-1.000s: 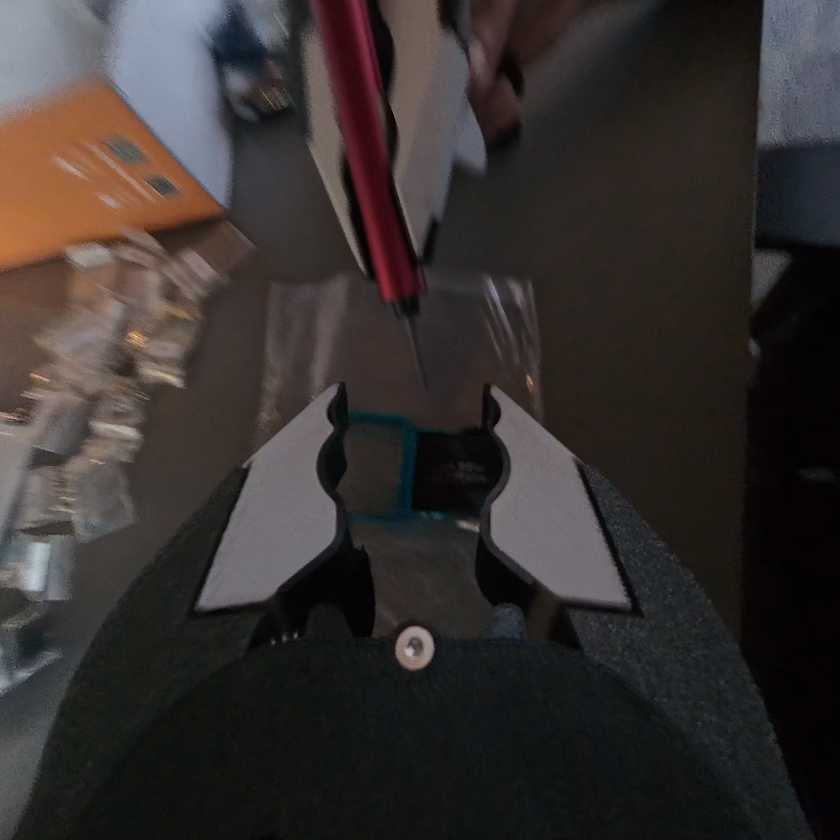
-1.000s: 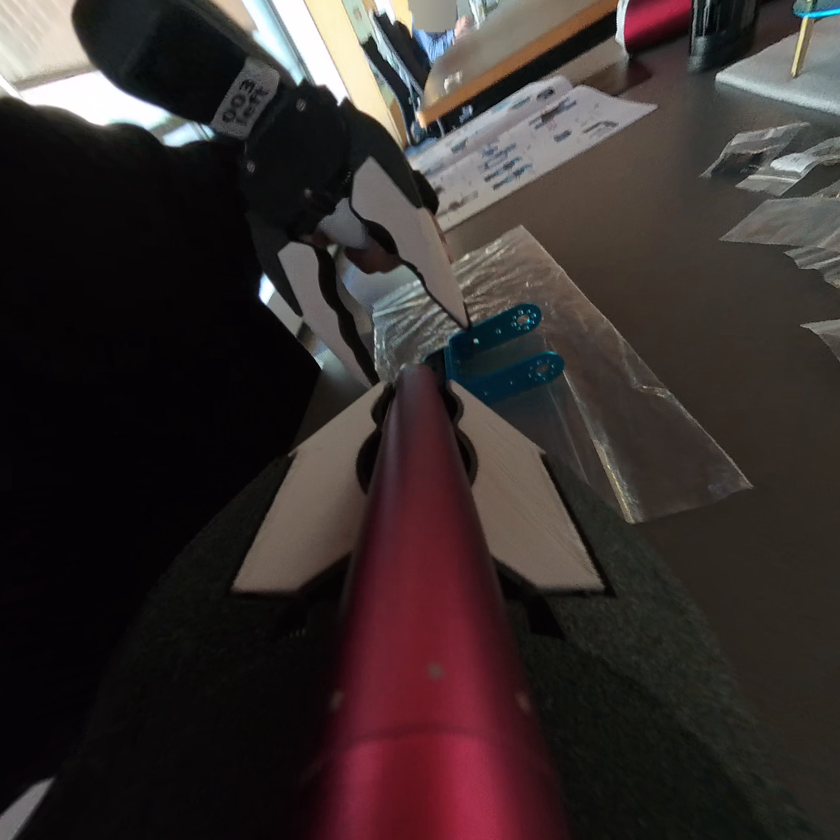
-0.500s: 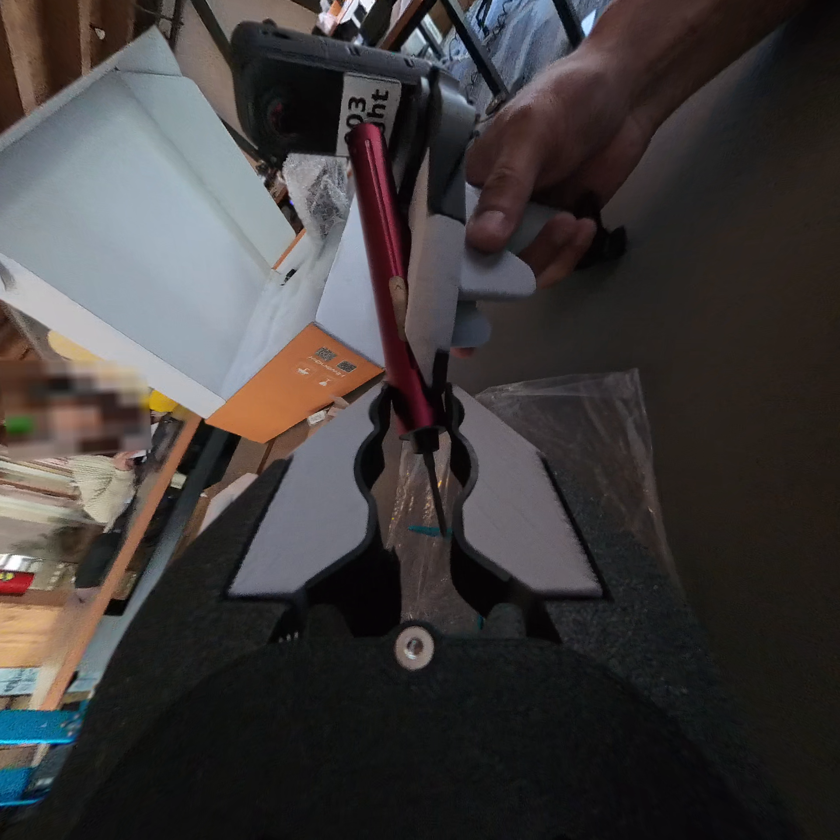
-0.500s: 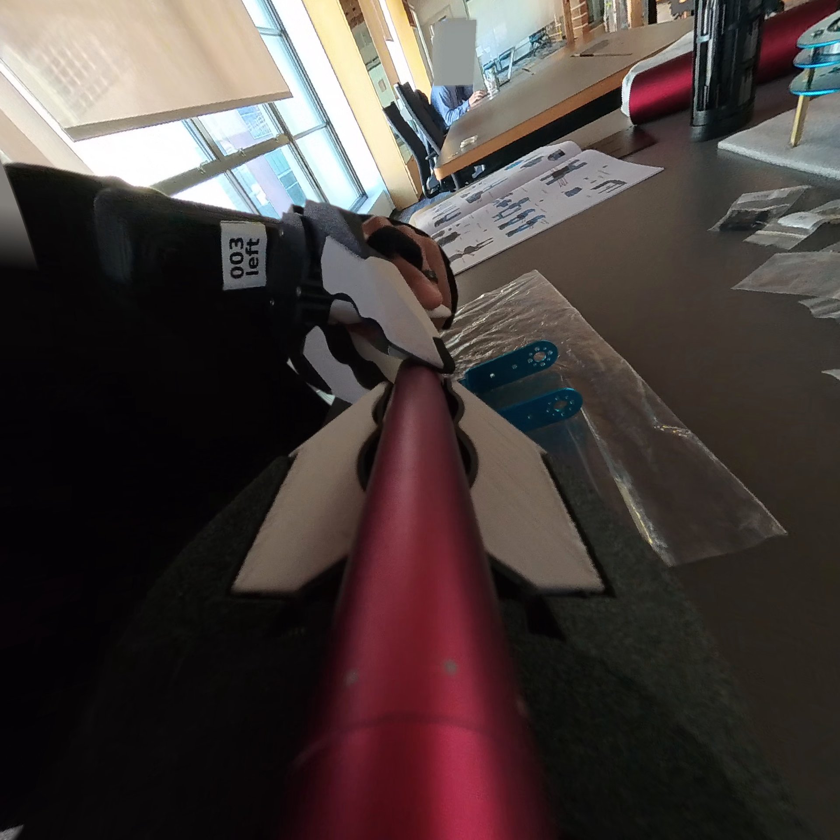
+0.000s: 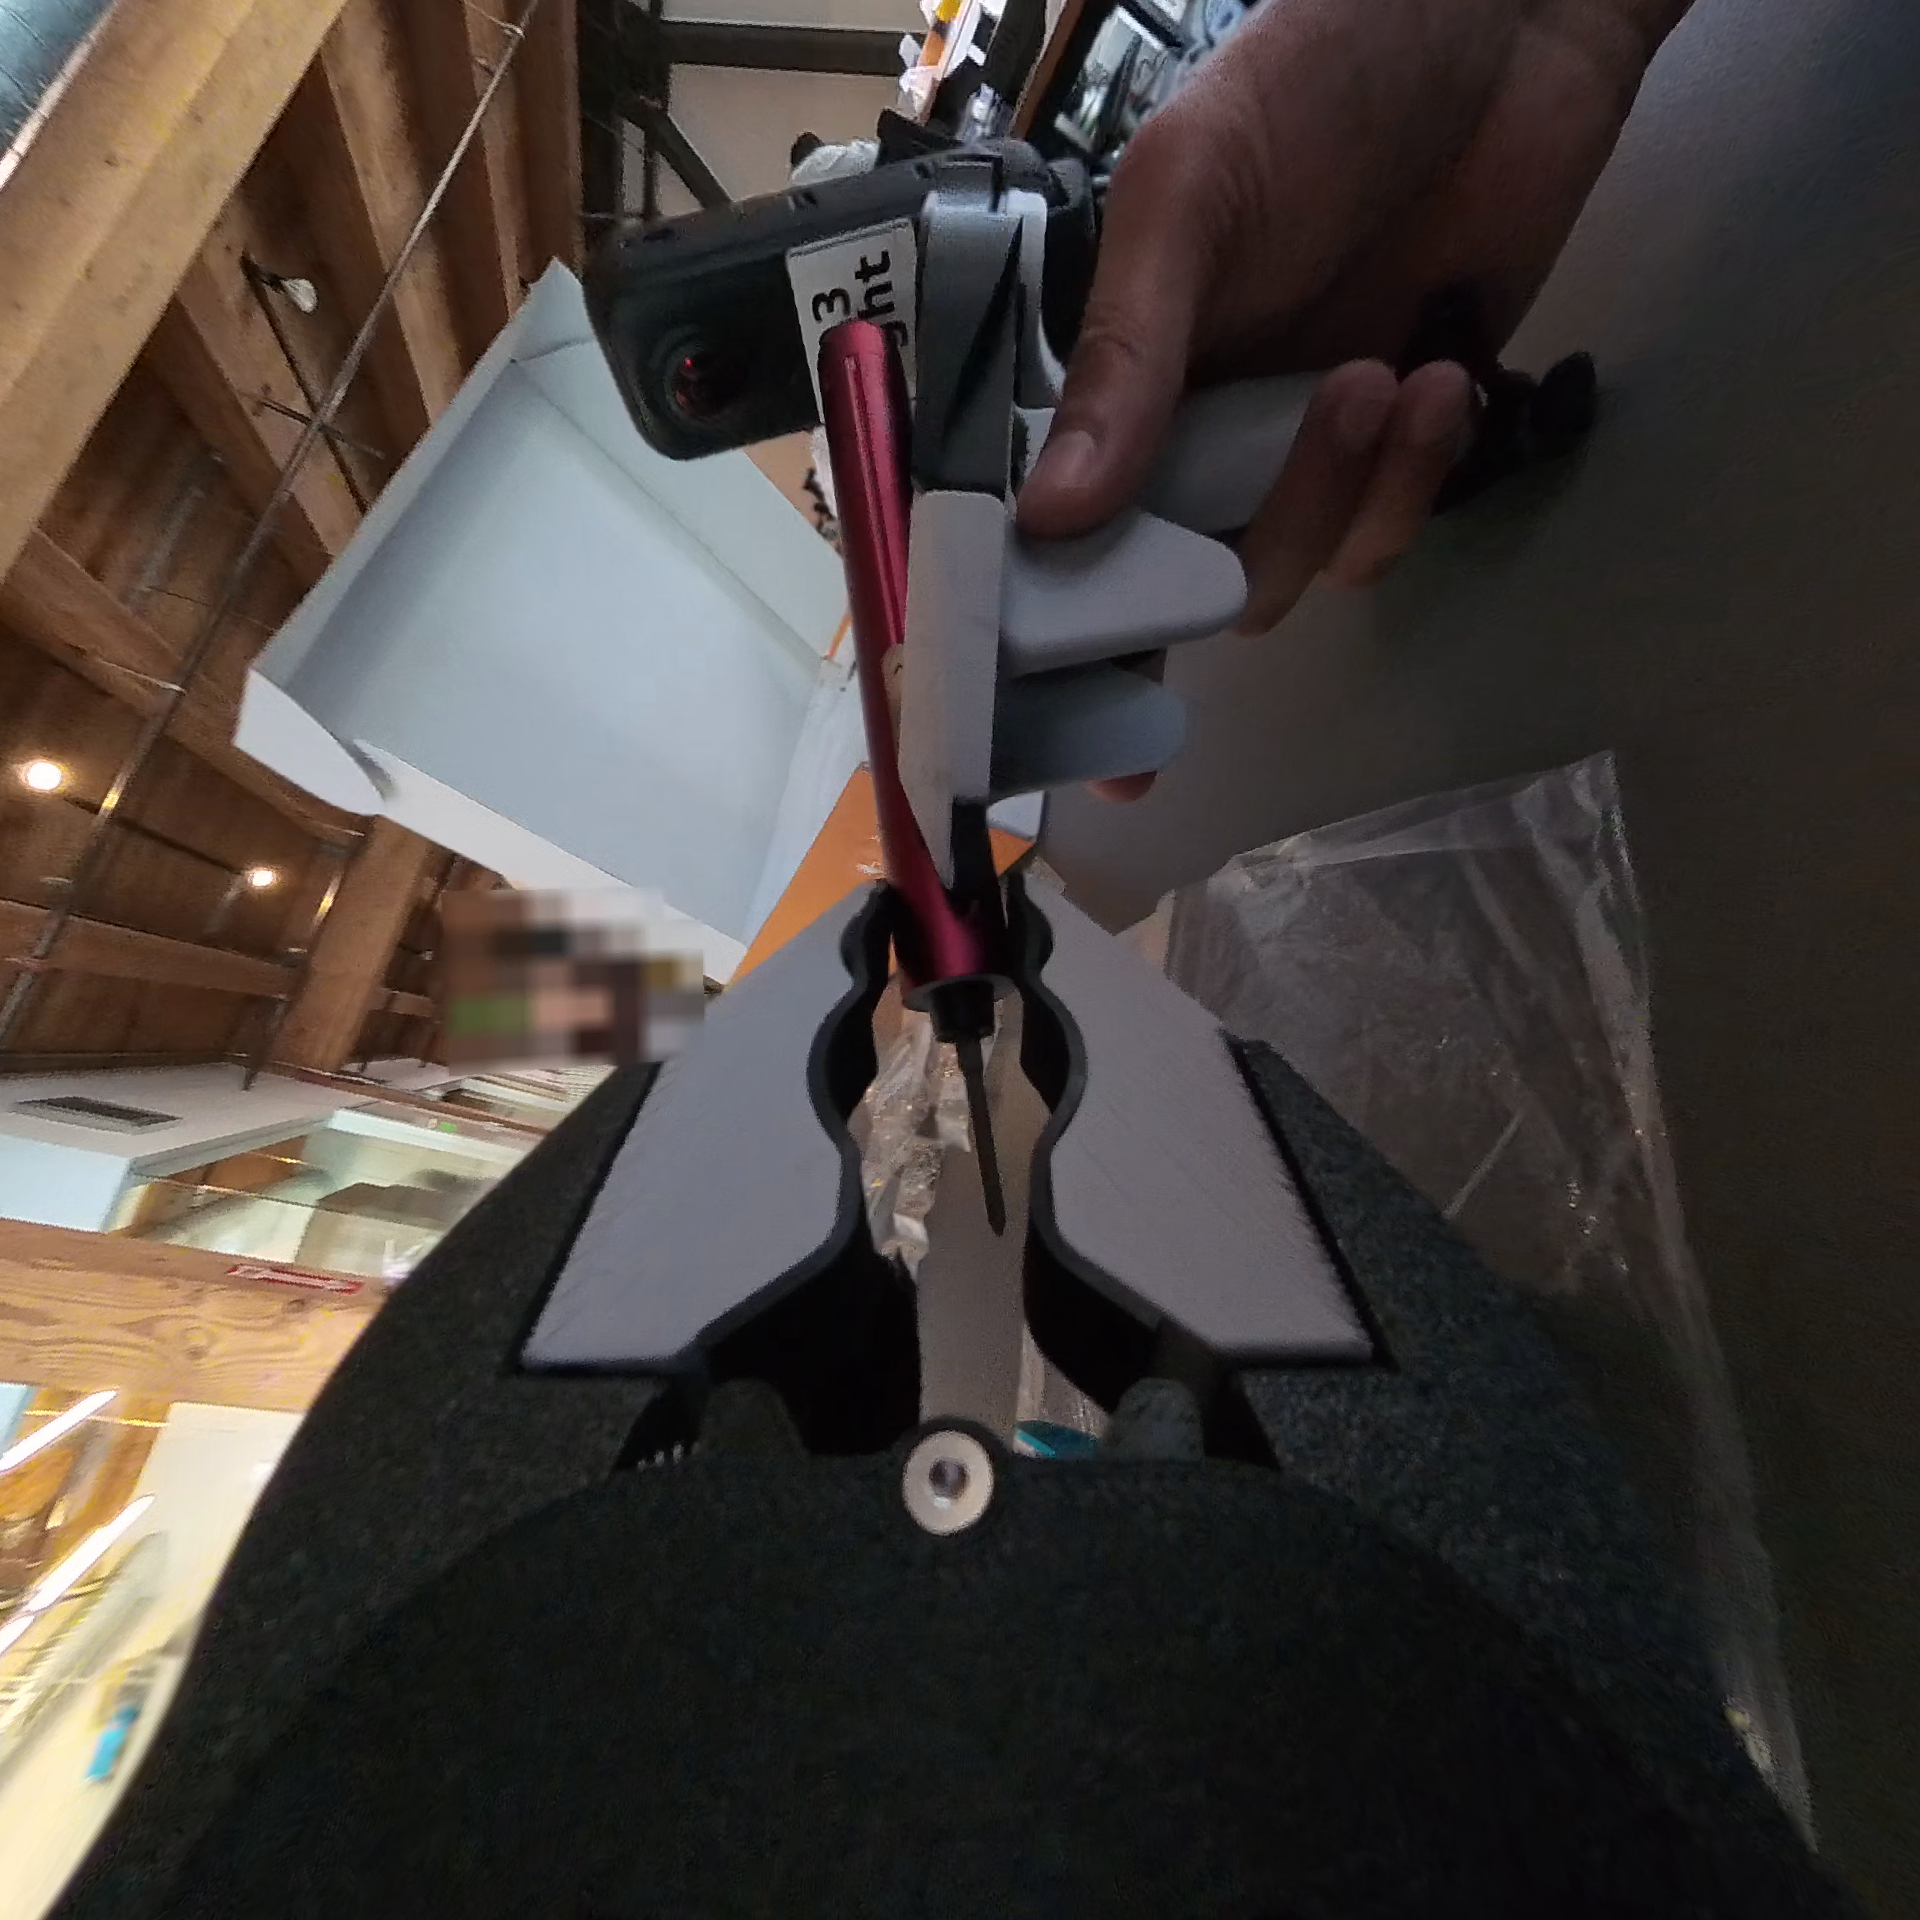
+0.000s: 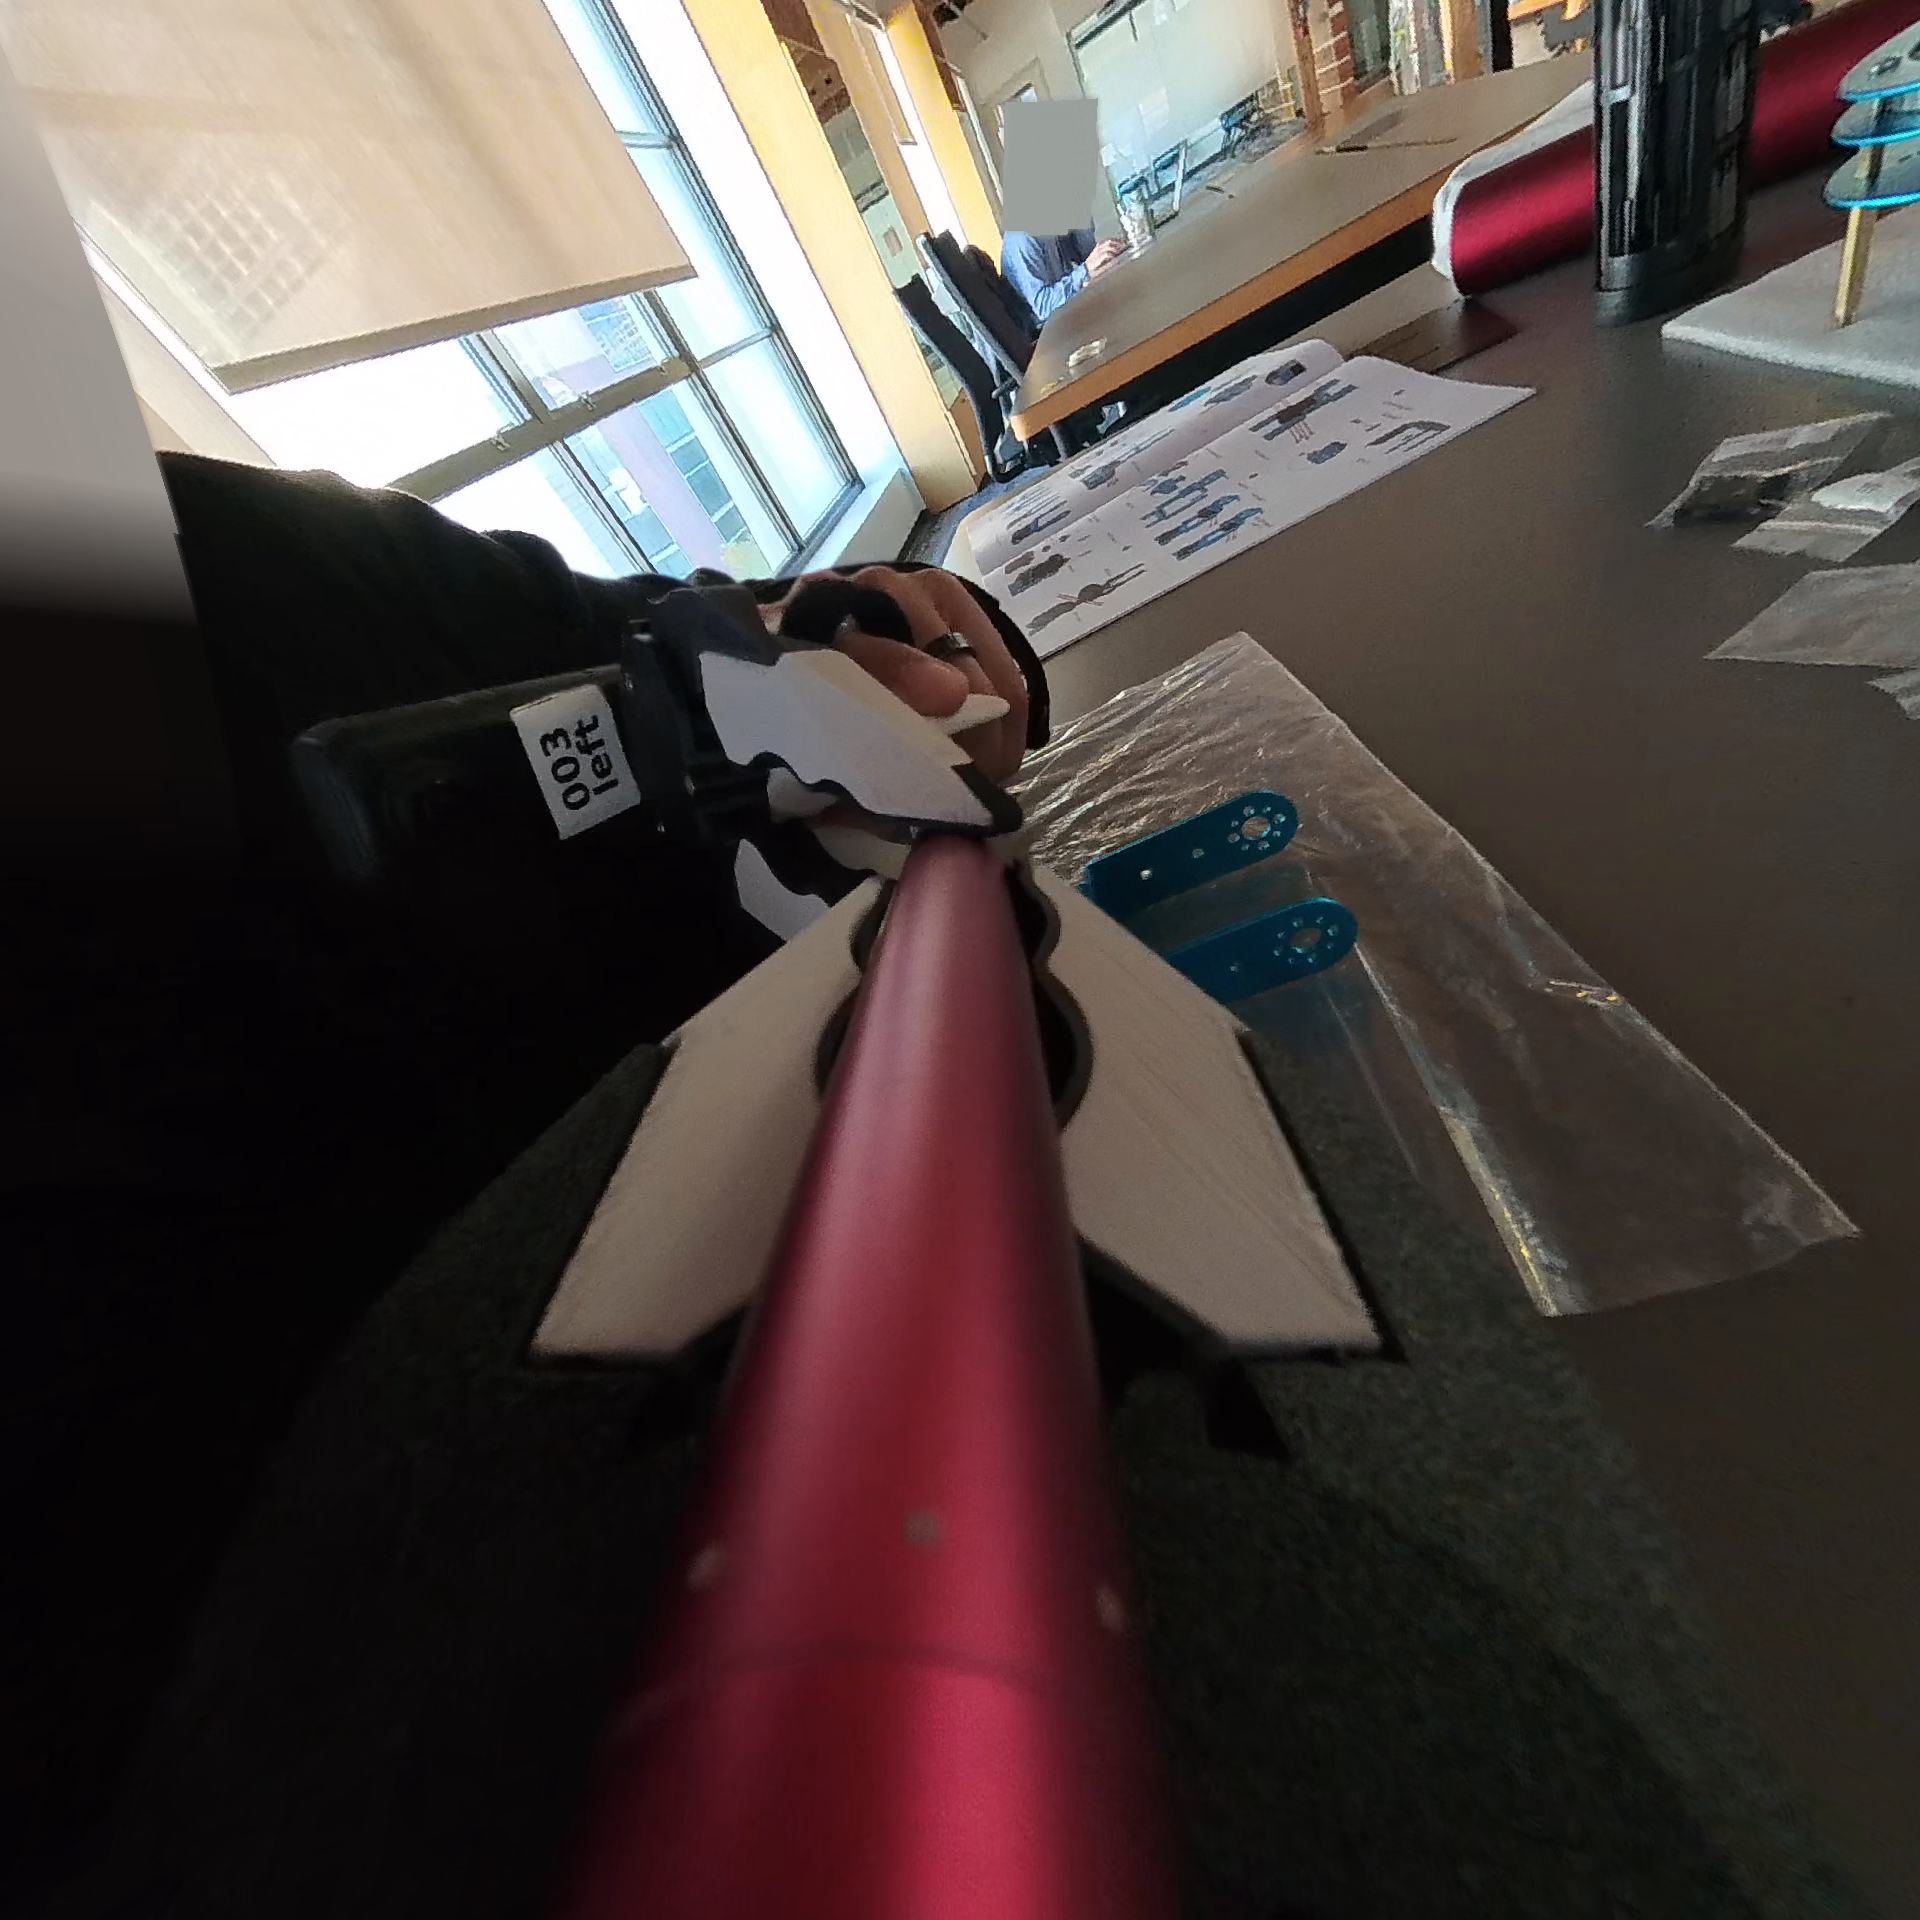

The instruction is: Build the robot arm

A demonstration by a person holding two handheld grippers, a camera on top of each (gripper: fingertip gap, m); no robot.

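Note:
My right gripper [image 6: 951,883] is shut on a red screwdriver [image 6: 935,1195] that runs forward along its fingers. In the left wrist view a hand [image 5: 1299,260] holds the right gripper [image 5: 961,831], which points the screwdriver [image 5: 883,644] down. The screwdriver's front end sits between my left gripper's [image 5: 951,904] fingertips, which stand closed on it, and its dark bit reaches past them. The left gripper [image 6: 977,821] lies on its side at the screwdriver's tip. A blue metal bracket [image 6: 1195,862] lies on a clear plastic bag [image 6: 1507,1039] just beyond.
On the dark table [image 6: 1558,623] lie an open instruction booklet [image 6: 1247,447] and several small bags [image 6: 1818,488]. A black cylinder [image 6: 1673,156] and a red roll [image 6: 1507,218] stand at the far right. A white box lid [image 5: 540,603] stands behind the right gripper. My two grippers' fingertips are within a few centimetres of each other. From the right gripper's tips to the blue metal bracket [image 6: 1195,862] is close to 11 centimetres.
The left gripper has lifted off the blue bracket, tilted up and narrowed its jaws around the screwdriver's front end. The screwdriver's bit has slid in between the left fingers.

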